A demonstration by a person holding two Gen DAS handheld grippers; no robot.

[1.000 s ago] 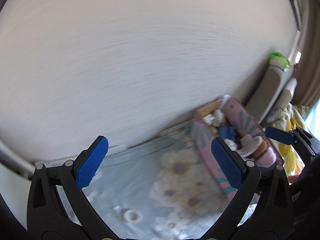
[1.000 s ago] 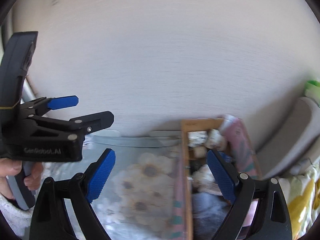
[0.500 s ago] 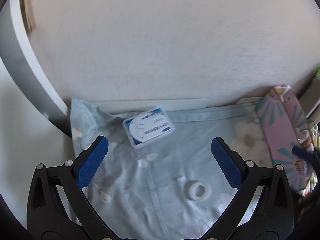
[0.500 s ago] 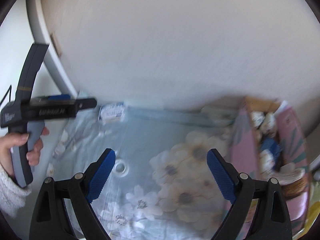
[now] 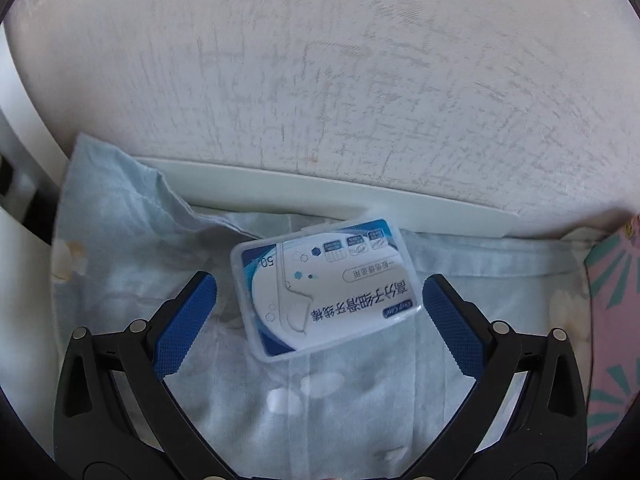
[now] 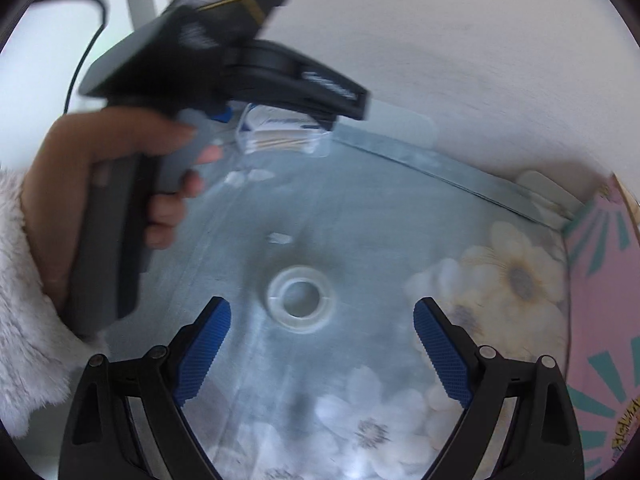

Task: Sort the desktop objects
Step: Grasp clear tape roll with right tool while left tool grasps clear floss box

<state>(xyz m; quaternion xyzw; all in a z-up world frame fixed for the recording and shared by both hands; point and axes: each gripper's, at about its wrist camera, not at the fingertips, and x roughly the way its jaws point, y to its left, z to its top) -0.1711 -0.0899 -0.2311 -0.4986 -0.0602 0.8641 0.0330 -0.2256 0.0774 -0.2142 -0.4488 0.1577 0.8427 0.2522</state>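
We hold the left hand-held gripper wide over the clear floss-pick box, which lies between its blue pads, untouched, on the pale-blue floral cloth covering the desk. The right hand-held gripper gapes wide, empty, a white tape ring at twelve o'clock. A pink box stands at three o'clock.

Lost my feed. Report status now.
Left tool open, straddling floss pick box, no contact. Right tool open over tape roll. Nothing in the way.
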